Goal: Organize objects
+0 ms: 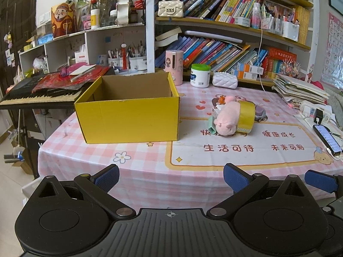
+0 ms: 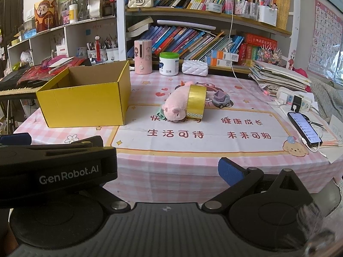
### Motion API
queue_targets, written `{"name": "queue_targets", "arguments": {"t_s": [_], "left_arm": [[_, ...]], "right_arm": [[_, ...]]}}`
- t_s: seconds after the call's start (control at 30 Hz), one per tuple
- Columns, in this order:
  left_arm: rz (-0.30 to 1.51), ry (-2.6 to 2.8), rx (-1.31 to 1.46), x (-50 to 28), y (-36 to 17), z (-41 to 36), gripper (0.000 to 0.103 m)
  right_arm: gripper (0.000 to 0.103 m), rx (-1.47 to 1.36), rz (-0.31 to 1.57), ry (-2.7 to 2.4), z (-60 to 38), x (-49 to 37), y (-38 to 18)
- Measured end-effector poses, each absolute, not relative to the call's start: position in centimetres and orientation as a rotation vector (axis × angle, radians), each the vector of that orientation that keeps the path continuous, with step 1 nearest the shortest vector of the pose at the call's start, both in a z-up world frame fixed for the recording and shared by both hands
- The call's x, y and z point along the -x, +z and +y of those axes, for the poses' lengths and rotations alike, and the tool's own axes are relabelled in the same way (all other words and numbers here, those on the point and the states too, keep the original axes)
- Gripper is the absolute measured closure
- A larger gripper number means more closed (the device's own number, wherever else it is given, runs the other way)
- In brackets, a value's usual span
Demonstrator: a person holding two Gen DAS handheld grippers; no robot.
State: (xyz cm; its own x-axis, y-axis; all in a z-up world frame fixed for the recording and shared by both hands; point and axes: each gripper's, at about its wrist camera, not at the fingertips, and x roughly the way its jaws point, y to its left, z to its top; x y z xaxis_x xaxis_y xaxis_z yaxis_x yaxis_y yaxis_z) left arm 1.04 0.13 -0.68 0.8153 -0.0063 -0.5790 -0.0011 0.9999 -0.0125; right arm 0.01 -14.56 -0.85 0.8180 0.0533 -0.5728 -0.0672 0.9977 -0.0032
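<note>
Two grippers' fingers [image 1: 234,177] spread wide, empty; pink plush pig [image 1: 227,118] against yellow tape roll [image 1: 247,115].

Pink plush pig [image 1: 226,118] beside open yellow box [image 1: 128,109]

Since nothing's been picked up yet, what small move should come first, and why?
Probably reach the right tongs forward toward the pink plush pig: both tongs are open and empty, the yellow box looks empty, and the pig lies nearest, against the yellow tape roll.
</note>
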Motion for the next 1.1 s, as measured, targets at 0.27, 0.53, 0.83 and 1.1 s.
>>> {"name": "queue_targets", "arguments": {"t_s": [0.27, 0.53, 0.83, 1.1], "left_arm": [[0.618, -0.002, 0.013, -1.1, -0.8, 0.3, 0.000], [0.620, -0.002, 0.014, -1.1, -0.9, 0.4, 0.000], [0.624, -0.007, 0.012, -1.7, -1.2, 0.6, 0.000], [0.635, -0.014, 0.009, -2.7, -1.5, 0.2, 0.000]], "right_arm": [[0.000, 0.028, 0.616, 0.064, -14.1, -0.3, -0.9], [0.000, 0.029, 0.617, 0.064, -14.0, -0.4, -1.0], [0.000, 0.032, 0.621, 0.061, -13.8, -0.7, -1.3], [0.000, 0.032, 0.633, 0.053, -14.0, -1.6, -1.4]]}}
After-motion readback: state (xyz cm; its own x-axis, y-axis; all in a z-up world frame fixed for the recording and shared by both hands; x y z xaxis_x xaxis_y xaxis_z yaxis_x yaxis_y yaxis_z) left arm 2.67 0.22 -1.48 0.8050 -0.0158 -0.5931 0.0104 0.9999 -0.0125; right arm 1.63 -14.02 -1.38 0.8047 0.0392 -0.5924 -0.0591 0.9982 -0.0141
